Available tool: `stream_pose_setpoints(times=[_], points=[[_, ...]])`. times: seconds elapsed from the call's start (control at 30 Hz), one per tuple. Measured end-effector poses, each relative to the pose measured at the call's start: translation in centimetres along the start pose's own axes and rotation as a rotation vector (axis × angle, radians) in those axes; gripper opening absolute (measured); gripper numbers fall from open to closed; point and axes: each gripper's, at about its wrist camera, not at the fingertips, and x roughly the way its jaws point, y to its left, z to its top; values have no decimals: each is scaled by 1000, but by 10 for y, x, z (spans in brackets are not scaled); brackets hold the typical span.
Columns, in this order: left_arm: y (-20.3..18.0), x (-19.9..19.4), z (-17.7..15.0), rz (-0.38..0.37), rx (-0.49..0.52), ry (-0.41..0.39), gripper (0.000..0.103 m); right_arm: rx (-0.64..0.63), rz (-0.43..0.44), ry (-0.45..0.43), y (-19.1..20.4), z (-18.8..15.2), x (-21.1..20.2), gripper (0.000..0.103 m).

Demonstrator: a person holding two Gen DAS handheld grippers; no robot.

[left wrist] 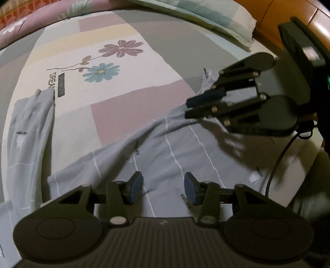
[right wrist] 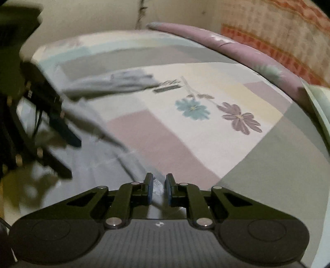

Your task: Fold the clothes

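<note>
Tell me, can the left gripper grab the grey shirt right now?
Probably yes. The left gripper hangs open right over the grey shirt, with nothing between its pads and the cloth. The right gripper is off to the side at the shirt's far edge, so it doesn't seem to block the way.

Dim room: flower-print patchwork bedsheet (left wrist: 115, 61), pillow (left wrist: 216, 18), pale wall (right wrist: 92, 16).
</note>
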Motion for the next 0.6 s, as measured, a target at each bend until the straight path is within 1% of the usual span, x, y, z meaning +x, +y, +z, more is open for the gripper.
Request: stream_pose_setpoints(times=[0.13, 0.23, 0.3, 0.37, 0.4, 0.43, 0.5, 0.57, 0.6], points=[[2, -1, -3, -8, -4, -6, 46, -69, -13, 10, 7, -2, 1, 18], [0, -4, -4, -7, 3, -7, 46, -111, 2, 24, 5, 1, 5, 22], [-1, -6, -5, -6, 5, -5, 46, -131, 24, 33, 1, 2, 5, 22], [-2, -7, -5, -4, 7, -5, 46, -118, 67, 49, -3, 3, 6, 14], [-2, -8, -5, -2, 8, -4, 46, -110, 94, 56, -5, 4, 6, 8], [-3, -8, -5, 0, 9, -4, 46, -113, 101, 57, -5, 5, 6, 5], [-4, -9, -5, -1, 10, -2, 46, -110, 97, 50, -6, 7, 7, 4], [-5, -10, -6, 0, 11, 1, 47, -85, 49, 27, -10, 11, 11, 3], [-6, -10, -7, 3, 10, 5, 48, -61, 44, 23, -13, 14, 14, 3]])
